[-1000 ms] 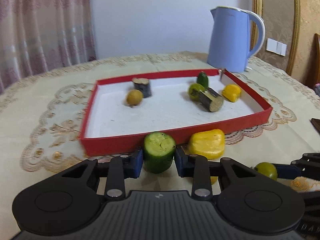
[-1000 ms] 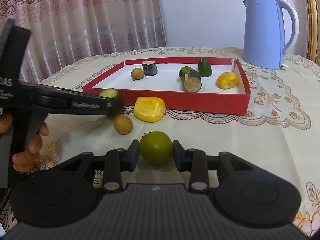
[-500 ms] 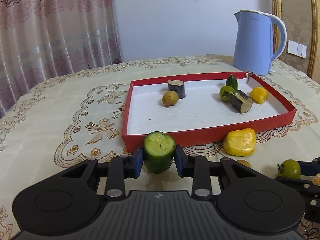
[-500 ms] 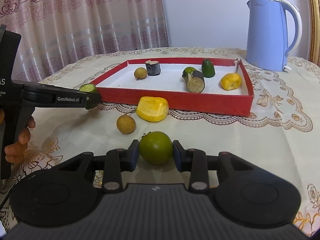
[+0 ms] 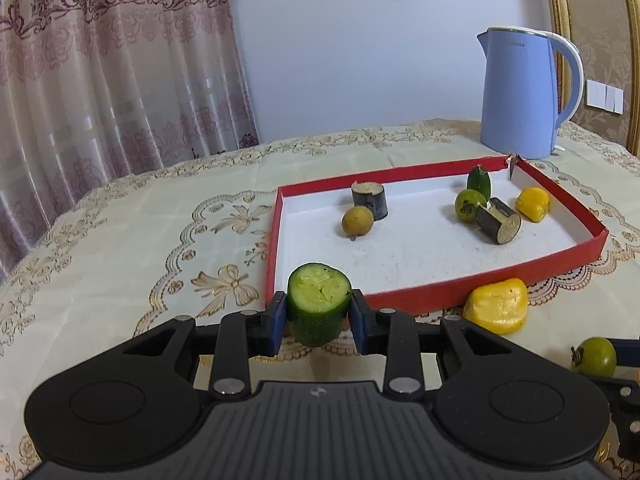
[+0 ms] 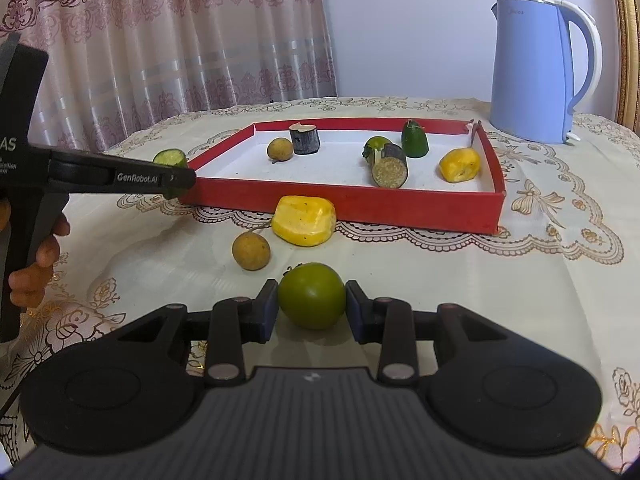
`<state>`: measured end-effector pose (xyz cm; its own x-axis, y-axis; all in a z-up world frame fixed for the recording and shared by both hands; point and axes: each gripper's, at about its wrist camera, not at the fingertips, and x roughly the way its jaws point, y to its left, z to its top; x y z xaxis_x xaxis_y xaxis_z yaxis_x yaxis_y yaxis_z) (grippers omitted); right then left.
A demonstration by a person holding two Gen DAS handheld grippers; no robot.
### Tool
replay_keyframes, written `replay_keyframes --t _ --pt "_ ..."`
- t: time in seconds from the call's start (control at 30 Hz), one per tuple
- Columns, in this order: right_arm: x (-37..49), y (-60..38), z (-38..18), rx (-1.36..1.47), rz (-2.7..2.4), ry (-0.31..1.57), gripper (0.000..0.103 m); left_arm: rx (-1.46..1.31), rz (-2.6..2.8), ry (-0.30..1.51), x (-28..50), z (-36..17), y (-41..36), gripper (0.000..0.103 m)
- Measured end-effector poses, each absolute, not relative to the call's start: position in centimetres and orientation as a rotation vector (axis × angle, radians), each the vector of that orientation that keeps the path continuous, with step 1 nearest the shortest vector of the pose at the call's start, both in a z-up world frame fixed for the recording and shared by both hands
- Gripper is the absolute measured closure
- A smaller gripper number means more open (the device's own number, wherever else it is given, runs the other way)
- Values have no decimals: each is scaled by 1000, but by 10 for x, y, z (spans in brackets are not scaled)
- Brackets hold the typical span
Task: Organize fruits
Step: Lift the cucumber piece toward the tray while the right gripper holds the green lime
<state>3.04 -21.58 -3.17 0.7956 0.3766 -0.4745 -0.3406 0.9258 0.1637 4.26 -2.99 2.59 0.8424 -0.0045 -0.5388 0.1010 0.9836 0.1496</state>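
Holding six pieces already, the red tray (image 6: 340,204) awaits four: the left gripper (image 5: 319,317) clamps a cucumber chunk (image 5: 319,302) at its seven o'clock corner, the right gripper (image 6: 311,312) pinches a green fruit (image 6: 312,295) beside a loose longan (image 6: 251,251) and yellow piece (image 6: 304,221) at six o'clock.

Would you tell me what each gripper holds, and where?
Left gripper: cucumber piece, by its sides. Right gripper: round green fruit, by its sides.

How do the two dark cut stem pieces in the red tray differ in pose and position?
The left stem piece stands upright on one cut end, near the tray's far wall beside a small brown fruit. The right stem piece lies on its side, cut face towards the camera, against a green fruit. Both have dark skin and pale cut ends.
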Motion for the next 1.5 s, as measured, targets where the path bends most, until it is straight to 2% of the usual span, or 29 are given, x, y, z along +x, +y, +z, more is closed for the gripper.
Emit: replay_keyframes --t 1.07,1.5 --pt "31 -216 -31 82 384 528 69 244 -53 547 76 30 -58 72" --pt "31 -218 -30 88 383 521 69 177 -101 563 32 26 -30 71"
